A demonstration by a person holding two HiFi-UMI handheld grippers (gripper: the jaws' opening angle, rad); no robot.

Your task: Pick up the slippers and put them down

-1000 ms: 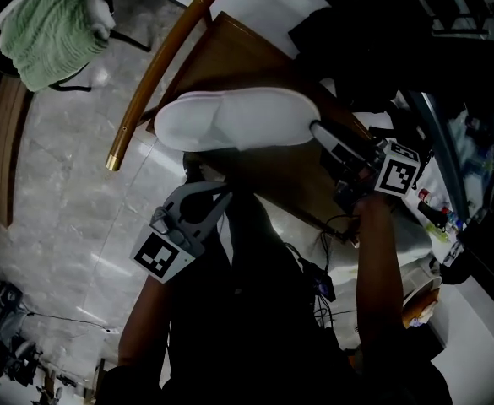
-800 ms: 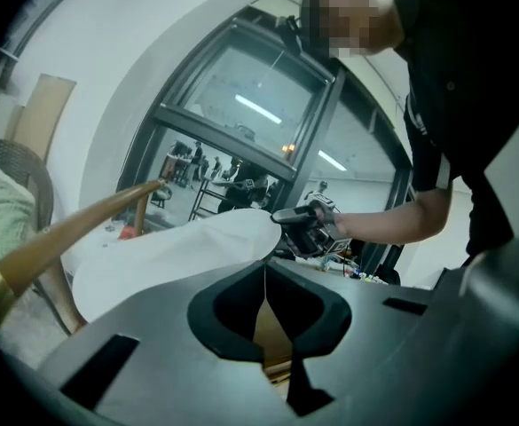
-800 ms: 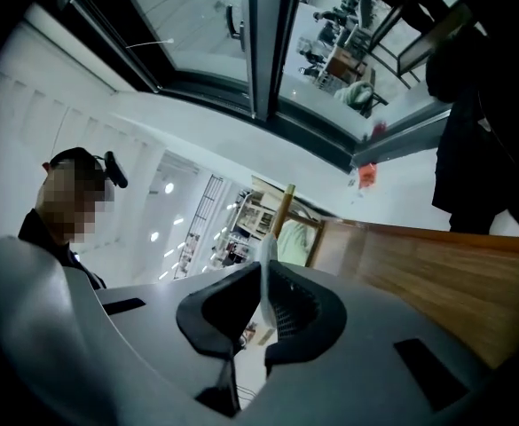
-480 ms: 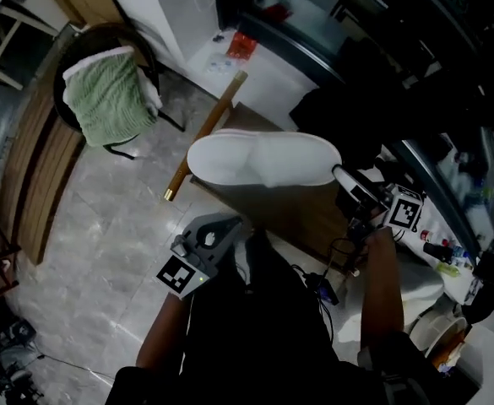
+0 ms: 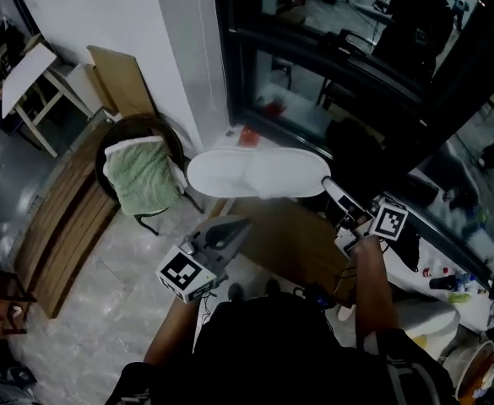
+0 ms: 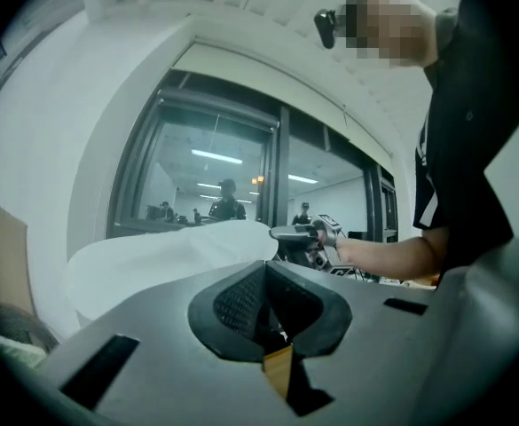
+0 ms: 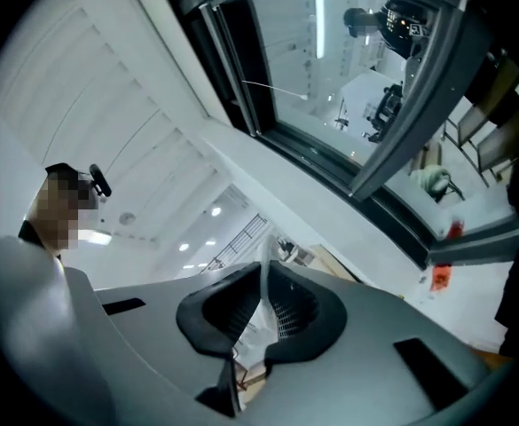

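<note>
Plainly, the largest thing is the dark window wall [image 5: 331, 57], which is seen across the top of the head view, with a grey tiled floor [image 5: 103, 310] spread out below it. A brown table [image 5: 285, 243] is set under the window, directly beneath the load, so it is judged the likely spot for the put-down. Off to the left, a round chair [image 5: 149, 126] is draped with a green towel [image 5: 141, 175], well apart from the work.

The white slippers [image 5: 259, 173] are held in the air above the table, lying flat as one long pale oval. Whether they are stacked or joined end to end cannot be told. They are carried level, probably so that the soft pair is kept from drooping or sliding apart.

The right gripper [image 5: 331, 188] is clamped on the slippers' right-hand end. In the right gripper view its jaws are seen nearly together, with a thin white edge pinched between them. The rim is judged to be chosen because the fabric there is thin enough to pinch firmly.

The left gripper [image 5: 240, 224] is held just below the slippers' near edge and pointed towards them. Its jaws are pressed together with nothing seen between them, and the slippers show beyond. It is judged to be kept ready as a prop, though contact cannot be made out.
</note>
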